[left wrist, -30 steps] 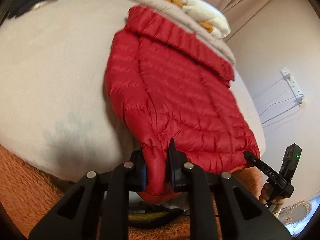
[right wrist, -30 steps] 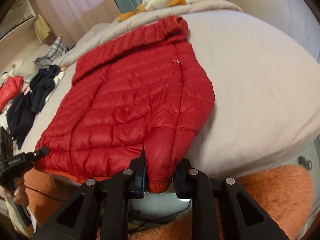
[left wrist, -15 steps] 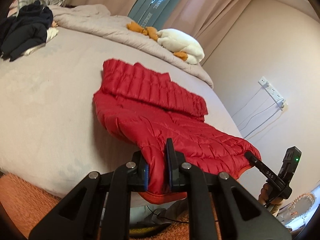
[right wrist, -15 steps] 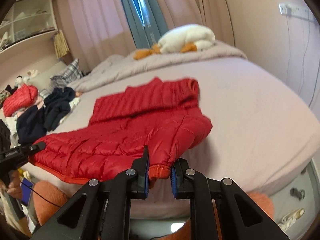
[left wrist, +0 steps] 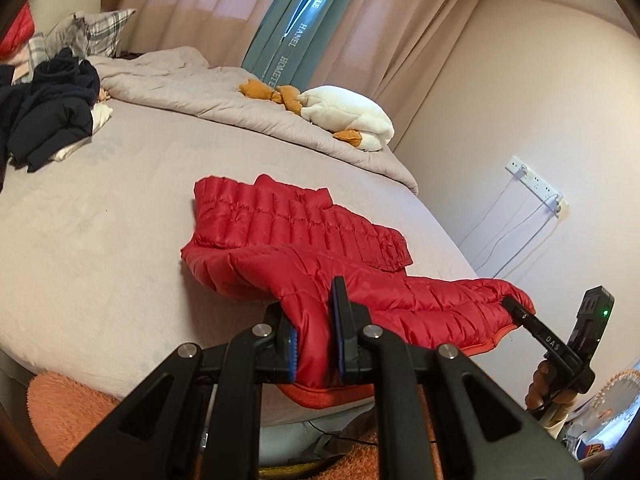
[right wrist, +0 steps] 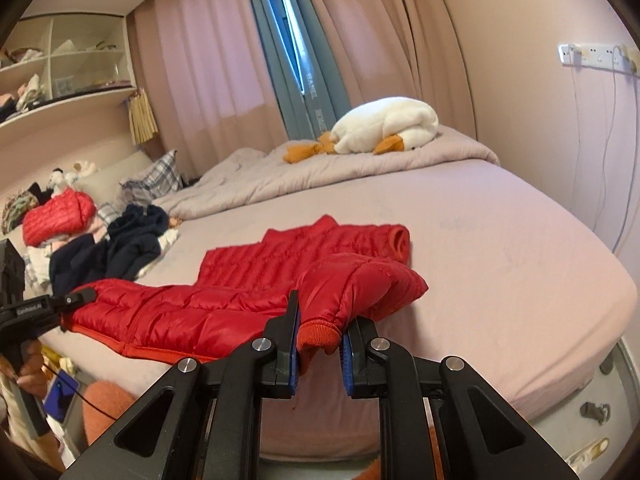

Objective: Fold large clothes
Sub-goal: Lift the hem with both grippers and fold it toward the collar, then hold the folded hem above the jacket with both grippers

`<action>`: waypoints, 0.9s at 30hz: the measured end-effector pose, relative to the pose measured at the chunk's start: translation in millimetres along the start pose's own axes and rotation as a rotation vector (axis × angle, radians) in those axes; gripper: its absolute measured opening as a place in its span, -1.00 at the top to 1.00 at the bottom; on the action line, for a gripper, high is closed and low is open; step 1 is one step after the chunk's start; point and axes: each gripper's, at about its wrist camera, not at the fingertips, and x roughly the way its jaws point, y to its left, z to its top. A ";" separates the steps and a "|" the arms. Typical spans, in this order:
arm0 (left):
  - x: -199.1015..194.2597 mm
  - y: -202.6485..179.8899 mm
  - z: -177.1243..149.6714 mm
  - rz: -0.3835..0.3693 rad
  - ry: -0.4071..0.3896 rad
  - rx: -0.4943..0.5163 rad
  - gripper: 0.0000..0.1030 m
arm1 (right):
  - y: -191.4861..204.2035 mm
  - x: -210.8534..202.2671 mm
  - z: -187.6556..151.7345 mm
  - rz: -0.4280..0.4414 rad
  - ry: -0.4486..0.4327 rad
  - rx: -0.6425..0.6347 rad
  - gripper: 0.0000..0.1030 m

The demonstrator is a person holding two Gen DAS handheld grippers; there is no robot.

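Left wrist: left gripper [left wrist: 314, 346] at 6 o'clock, clamped on jacket [left wrist: 320, 264] hem; jacket mid-frame on bed [left wrist: 100, 240], near half lifted off it, collar end flat. Right gripper [left wrist: 516, 306] at 4 o'clock, pinching far hem corner.

Right wrist: right gripper [right wrist: 320, 354] at 6 o'clock, closed on jacket [right wrist: 248, 292] cuff; left gripper [right wrist: 82, 296] at 9 o'clock, gripping the other corner. Plush goose [right wrist: 384, 124] at 1 o'clock.
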 end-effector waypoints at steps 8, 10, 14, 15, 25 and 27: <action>-14.4 -7.2 5.4 0.019 0.009 0.028 0.76 | 0.8 -16.0 -0.9 0.003 -0.033 -0.008 0.67; -17.8 -11.4 6.7 0.035 -0.002 0.056 0.75 | 0.1 -19.6 -0.1 0.006 -0.044 -0.006 0.67; -17.8 -18.4 11.3 0.066 -0.018 0.094 0.75 | 1.4 -24.1 8.9 0.014 -0.076 -0.012 0.67; -15.4 -18.6 13.6 0.074 -0.021 0.098 0.74 | 0.7 -23.8 10.5 0.012 -0.083 -0.011 0.67; 1.5 -10.2 20.3 0.106 -0.032 0.067 0.74 | -1.6 -1.7 20.8 0.007 -0.086 0.018 0.67; 3.2 -9.0 22.3 0.109 -0.038 0.065 0.73 | -1.0 -1.1 20.7 0.007 -0.087 0.018 0.67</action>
